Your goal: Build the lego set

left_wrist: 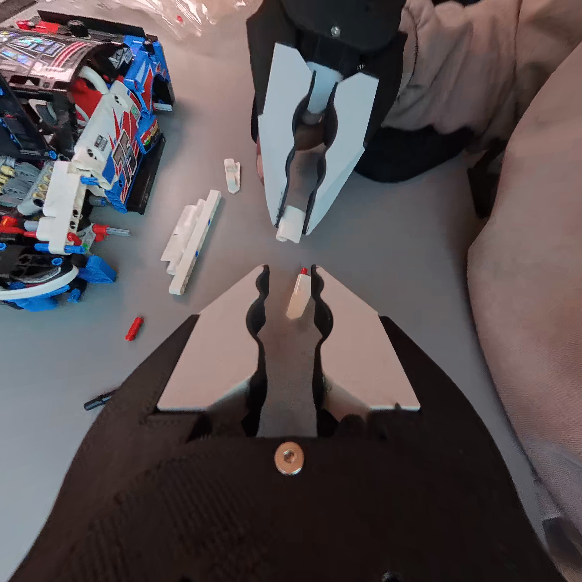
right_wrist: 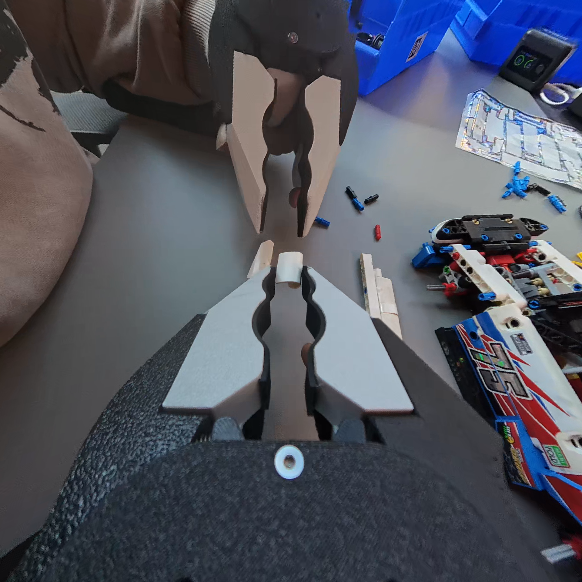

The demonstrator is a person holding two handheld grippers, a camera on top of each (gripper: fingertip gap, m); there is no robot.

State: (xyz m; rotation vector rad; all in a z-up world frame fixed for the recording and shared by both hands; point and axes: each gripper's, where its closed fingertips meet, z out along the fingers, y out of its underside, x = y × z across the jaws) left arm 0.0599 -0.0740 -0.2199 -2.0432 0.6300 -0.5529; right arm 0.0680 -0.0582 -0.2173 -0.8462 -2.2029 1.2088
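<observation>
Left wrist view: left gripper (left_wrist: 289, 272) low over the grey table (left_wrist: 393, 283), jaws apart, a small white piece with a red pin (left_wrist: 298, 296) lying loose between them, against the right-hand finger. Facing it from the far side, right gripper (left_wrist: 291, 228), clamped at its tips on a short white connector (left_wrist: 289, 227). Probably joining these two bits. Best done by closing squarely on the white piece first, lining up the red pin with the connector's hole, then pressing straight without twisting. Right wrist view: same connector (right_wrist: 289, 269) at the fingertips, nearly touching the opposite tips. Long white beam assembly (left_wrist: 192, 242) just left, unfinished race car (left_wrist: 75, 141) farther left, stray red pin (left_wrist: 134, 328) near.
</observation>
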